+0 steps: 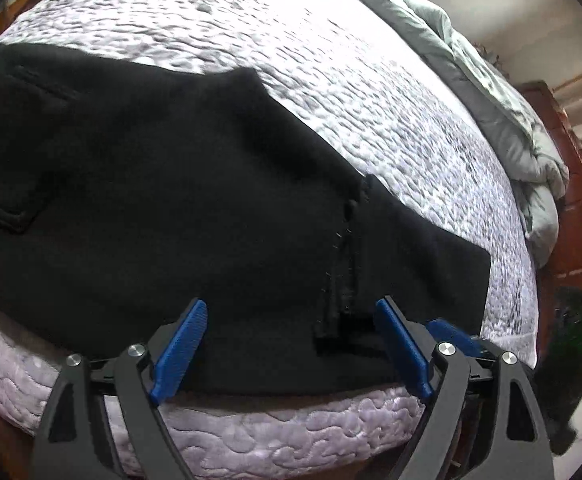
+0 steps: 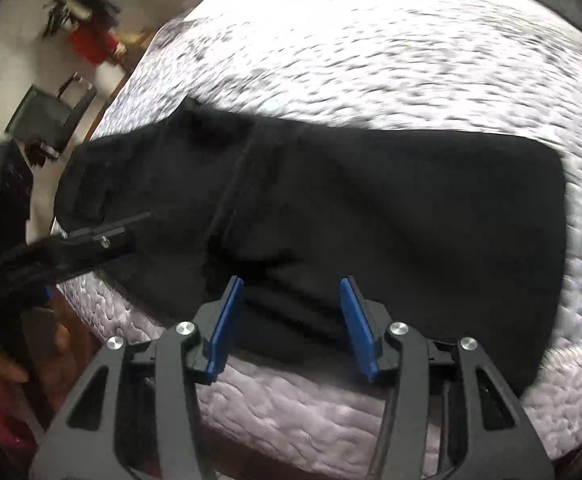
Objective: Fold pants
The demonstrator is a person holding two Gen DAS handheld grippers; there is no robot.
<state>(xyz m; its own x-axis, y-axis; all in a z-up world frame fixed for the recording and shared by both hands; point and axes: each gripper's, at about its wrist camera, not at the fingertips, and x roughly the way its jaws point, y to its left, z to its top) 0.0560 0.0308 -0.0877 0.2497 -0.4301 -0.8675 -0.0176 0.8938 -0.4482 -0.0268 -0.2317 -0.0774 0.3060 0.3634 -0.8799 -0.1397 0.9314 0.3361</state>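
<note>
Both grippers, left gripper (image 1: 291, 344) and right gripper (image 2: 291, 320), gape apart over black pants (image 1: 171, 200) (nothing clamped) at the bed (image 1: 291, 432) edge; bare quilt fills the upper frame.

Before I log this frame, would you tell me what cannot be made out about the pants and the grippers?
- Pants: left wrist view, the waist end runs off the left edge; folds and layers are lost in the black cloth.
- Pants' near edge: right wrist view, partly hidden behind the right gripper, jaws apart.
- Left gripper: right wrist view, blurred and side-on; its fingertips are unreadable.
- Mattress: right wrist view, its surface is smeared by motion blur.
</note>
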